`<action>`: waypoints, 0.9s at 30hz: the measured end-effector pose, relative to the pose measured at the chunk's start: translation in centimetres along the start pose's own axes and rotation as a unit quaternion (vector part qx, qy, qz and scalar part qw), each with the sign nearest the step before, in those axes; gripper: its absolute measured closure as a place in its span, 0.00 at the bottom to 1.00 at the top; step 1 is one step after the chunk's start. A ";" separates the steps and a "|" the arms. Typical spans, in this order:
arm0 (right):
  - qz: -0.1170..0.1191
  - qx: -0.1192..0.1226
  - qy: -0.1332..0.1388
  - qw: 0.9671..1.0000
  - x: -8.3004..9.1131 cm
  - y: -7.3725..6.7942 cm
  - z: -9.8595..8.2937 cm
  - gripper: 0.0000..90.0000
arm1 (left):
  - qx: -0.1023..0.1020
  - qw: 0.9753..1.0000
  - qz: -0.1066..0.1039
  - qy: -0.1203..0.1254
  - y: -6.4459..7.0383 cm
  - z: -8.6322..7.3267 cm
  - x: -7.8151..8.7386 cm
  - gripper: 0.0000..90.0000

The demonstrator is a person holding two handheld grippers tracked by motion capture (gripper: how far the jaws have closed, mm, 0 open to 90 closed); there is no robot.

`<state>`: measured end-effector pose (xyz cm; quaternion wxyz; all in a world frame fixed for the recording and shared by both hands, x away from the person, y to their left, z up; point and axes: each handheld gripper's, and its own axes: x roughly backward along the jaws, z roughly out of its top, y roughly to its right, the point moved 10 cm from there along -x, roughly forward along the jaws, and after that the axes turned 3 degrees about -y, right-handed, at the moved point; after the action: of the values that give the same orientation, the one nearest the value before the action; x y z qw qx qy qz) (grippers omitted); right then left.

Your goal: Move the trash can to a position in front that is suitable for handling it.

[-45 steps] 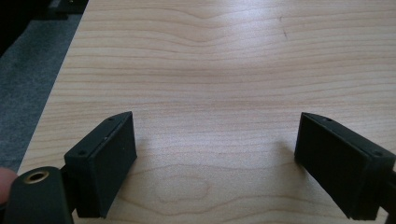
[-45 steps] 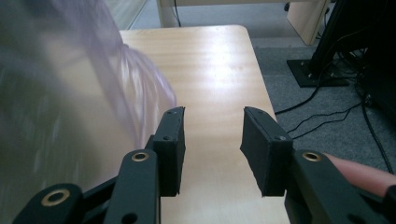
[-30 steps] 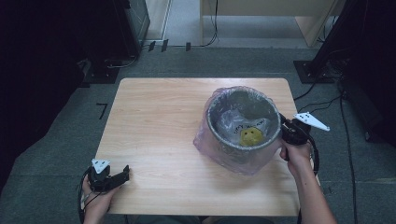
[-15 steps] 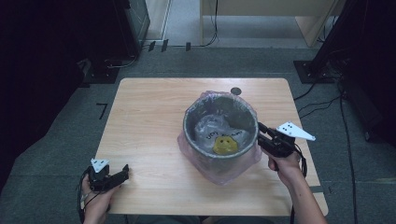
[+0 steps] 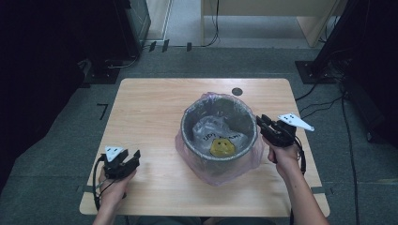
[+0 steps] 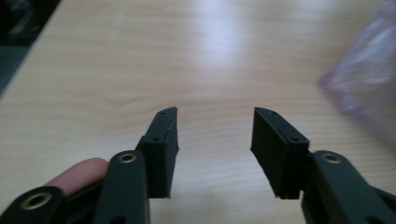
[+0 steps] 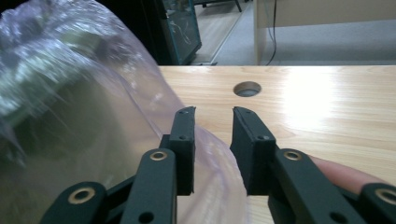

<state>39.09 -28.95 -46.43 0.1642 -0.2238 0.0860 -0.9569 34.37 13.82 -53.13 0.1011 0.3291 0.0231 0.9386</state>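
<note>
A grey metal bin lined with a clear pinkish plastic bag stands on the wooden table, right of centre. A yellow object lies at its bottom beside crumpled plastic. My right gripper is at the bin's right rim, jaws apart. In the right gripper view the bag bulges at the left and its film runs down between the open jaws of my right gripper. My left gripper rests at the front left, open and holding nothing, the gap of my left gripper over bare wood.
A round hole is in the table behind the bin, and the hole lies ahead of the right jaws. A fold of the bag shows at the right of the left gripper view. Dark cabinets and cables stand on the floor beyond the table.
The bin with its bag has slid left and toward the front, and my right gripper moved along with it. The left gripper stayed where it was.
</note>
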 end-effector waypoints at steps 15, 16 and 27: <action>0.083 0.020 -0.012 0.996 -0.5 -5.0 -1.3 0.87 | -0.023 0.994 -0.092 0.049 10.2 5.9 -0.6 0.83; 0.095 0.028 -0.016 0.995 -0.3 -5.9 -1.7 0.87 | -0.030 0.993 -0.101 0.051 10.9 5.9 -0.3 0.85; 0.119 0.026 -0.033 0.992 0.8 -10.1 -3.2 0.95 | -0.020 0.991 -0.115 0.060 10.2 5.1 1.1 1.00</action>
<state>34.14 -19.55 -46.50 0.2851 -0.2392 0.0820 -0.9246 34.90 3.97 -47.33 0.2133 0.2655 0.0484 0.9390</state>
